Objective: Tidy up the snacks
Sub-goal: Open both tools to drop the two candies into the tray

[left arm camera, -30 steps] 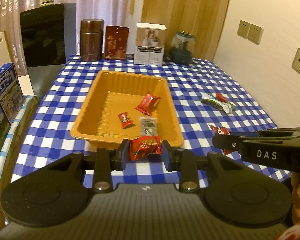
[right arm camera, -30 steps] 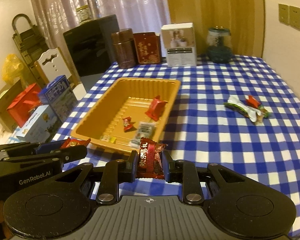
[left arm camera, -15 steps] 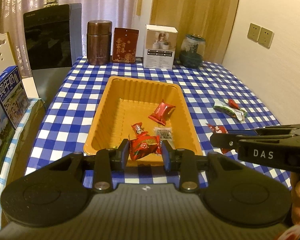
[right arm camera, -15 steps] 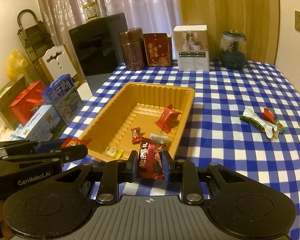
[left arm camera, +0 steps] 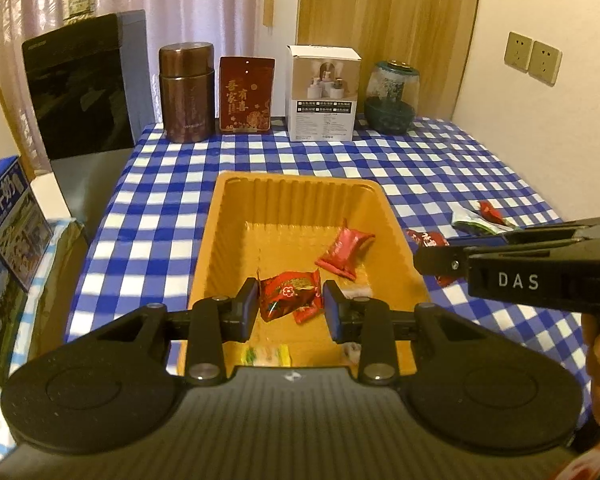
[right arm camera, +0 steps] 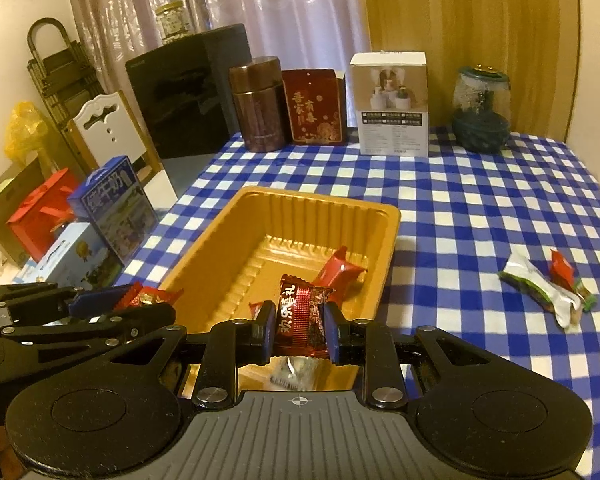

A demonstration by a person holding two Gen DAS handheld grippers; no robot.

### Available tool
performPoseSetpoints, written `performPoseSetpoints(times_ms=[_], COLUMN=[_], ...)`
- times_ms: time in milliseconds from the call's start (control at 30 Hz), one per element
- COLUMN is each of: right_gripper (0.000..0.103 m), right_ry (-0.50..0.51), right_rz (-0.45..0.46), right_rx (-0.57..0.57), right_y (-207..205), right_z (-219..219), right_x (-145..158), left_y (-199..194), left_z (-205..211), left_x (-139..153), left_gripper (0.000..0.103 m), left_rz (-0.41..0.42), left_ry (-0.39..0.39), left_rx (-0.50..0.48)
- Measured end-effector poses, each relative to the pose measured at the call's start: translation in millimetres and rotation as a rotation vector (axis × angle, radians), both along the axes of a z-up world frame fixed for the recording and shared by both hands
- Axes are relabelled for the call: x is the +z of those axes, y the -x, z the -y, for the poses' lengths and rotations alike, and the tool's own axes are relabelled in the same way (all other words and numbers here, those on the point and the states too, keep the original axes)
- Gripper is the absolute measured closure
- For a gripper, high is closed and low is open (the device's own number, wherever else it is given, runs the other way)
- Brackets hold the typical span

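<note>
An orange plastic tray (left arm camera: 300,196) (right arm camera: 312,208) lies on the blue checked table. My left gripper (left arm camera: 290,306) is shut on a red candy (left arm camera: 290,290) and holds it over the tray's near end. My right gripper (right arm camera: 300,330) is shut on a dark red snack packet (right arm camera: 302,318) above the tray's near right corner. A red pillow packet (left arm camera: 344,250) (right arm camera: 338,272) and several small sweets lie in the tray. The right gripper shows from the side in the left wrist view (left arm camera: 432,254), the left one in the right wrist view (right arm camera: 140,300).
A white-green wrapper (right arm camera: 540,292) and a small red sweet (right arm camera: 562,270) lie on the cloth right of the tray. A brown canister (left arm camera: 186,92), red box (left arm camera: 246,94), white box (left arm camera: 324,92) and glass jar (left arm camera: 392,102) line the far edge. Milk cartons (right arm camera: 112,208) stand beyond the left edge.
Both grippers have moved forward with their snacks, from in front of the tray's near rim to over the tray. Both stayed shut.
</note>
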State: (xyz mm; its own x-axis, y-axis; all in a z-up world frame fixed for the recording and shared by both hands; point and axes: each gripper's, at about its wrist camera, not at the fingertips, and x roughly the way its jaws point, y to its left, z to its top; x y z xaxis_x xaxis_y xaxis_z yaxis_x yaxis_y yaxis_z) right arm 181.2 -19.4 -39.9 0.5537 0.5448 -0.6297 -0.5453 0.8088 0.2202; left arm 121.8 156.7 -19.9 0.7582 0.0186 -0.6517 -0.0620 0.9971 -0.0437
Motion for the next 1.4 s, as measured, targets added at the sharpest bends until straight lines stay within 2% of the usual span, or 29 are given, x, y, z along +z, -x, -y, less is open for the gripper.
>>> performPoseSetpoints(times_ms=[433, 867, 967, 1400], right_gripper=[0.077, 0.077, 0.077, 0.077], right_ry=[-0.009, -0.007, -0.011, -0.026], right_rz=[-0.022, -0.072, -0.079, -0.088], right_rx=[-0.005, -0.024, -0.026, -0.023], right_y=[-59, -84, -86, -83], right_z=[-22, -27, -27, -28], right_x=[-13, -41, -44, -42], left_y=[-58, -91, -93, -80], left_z=[-15, -27, -29, -33], left_x=[-21, -38, -40, -37], left_gripper=[0.072, 0.070, 0.060, 0.060], left_rz=[-0.047, -0.054, -0.045, -0.044], left_ry=[-0.023, 0.001, 0.009, -0.006], left_rx=[-0.028, -0.020, -0.012, 0.004])
